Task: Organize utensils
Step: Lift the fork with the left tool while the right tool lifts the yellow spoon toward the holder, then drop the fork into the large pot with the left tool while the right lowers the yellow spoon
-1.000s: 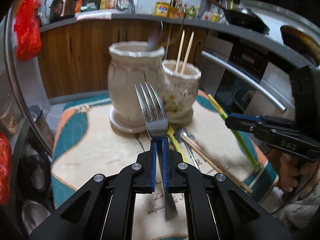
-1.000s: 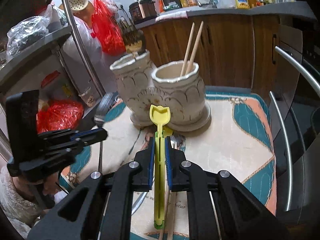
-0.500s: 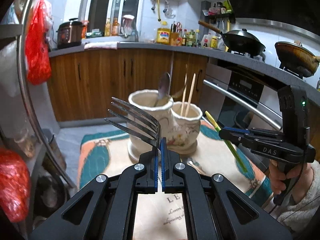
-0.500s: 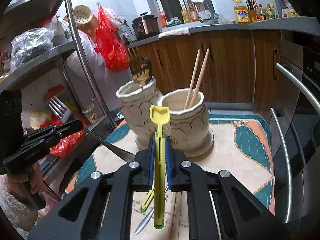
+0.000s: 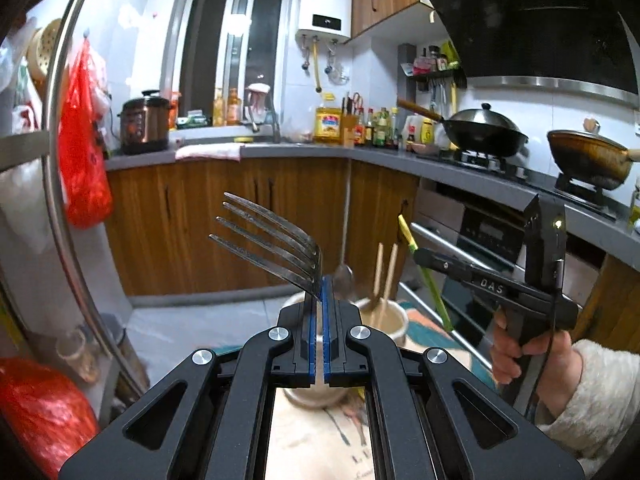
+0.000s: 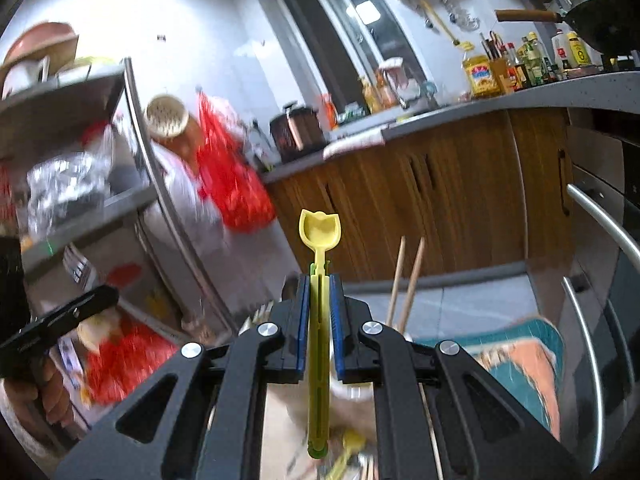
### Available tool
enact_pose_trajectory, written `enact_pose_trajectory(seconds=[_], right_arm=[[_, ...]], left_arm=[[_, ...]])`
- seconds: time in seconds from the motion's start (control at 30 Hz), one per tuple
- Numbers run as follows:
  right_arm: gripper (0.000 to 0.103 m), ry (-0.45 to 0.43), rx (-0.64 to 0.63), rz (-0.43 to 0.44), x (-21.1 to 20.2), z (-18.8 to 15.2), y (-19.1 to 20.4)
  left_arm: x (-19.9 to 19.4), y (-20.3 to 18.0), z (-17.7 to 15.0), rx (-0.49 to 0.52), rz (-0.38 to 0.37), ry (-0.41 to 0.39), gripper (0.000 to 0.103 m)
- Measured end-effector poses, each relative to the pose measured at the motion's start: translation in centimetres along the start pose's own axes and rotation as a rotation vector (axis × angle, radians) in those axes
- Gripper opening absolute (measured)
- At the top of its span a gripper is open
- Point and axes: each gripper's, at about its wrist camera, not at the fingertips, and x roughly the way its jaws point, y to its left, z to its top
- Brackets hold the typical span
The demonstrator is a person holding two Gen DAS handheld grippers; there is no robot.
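Note:
My left gripper (image 5: 319, 292) is shut on a metal fork (image 5: 272, 240), tines pointing up and left, held above two cream ceramic utensil jars (image 5: 386, 320). The nearer jar holds two wooden chopsticks (image 5: 384, 272), the other a metal spoon (image 5: 343, 276). My right gripper (image 6: 319, 292) is shut on a yellow-green plastic spoon (image 6: 319, 232), held upright above the jars; the chopsticks (image 6: 408, 280) stick up just to its right. The right gripper (image 5: 424, 258) also shows in the left wrist view, at the right. The left gripper (image 6: 100, 298) shows at the left in the right wrist view.
A patterned teal and cream mat (image 6: 532, 352) covers the table under the jars. More utensils (image 6: 348, 452) lie blurred on the mat. A metal rack with red bags (image 5: 80, 128) stands on the left. An oven with a bar handle (image 6: 600, 216) is on the right.
Both grippers have risen with their utensils, so the jars now sit low, mostly behind the grippers. The fork has swung its tines up and to the left.

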Motion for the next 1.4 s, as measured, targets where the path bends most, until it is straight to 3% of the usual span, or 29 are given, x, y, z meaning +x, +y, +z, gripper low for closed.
enact_pose_trajectory(seconds=[0.23,0.57,0.83,1.4], right_arm=[[0.01,-0.055,0.029,-0.011,3.4,-0.1,-1.2],[0.01,-0.07,-0.117,-0.161,6.3,-3.5,-1.1],[0.01,-0.042,-0.215,-0.186,6.0,-5.1,-0.5],[0.01,0.031,-0.117,-0.147,2.6,-6.4,-2.7]], left_arm=[[4.4,0.8,0.4,0.009,0.051,0.048,0.003],[7.7,1.7,-1.1,0.004,0.041,0.111,0.003],[8.7,1.6,-2.0,0.01,0.049,0.131,0.003],[9.3,1.4,-3.3,0.019,0.061,0.165,0.004]])
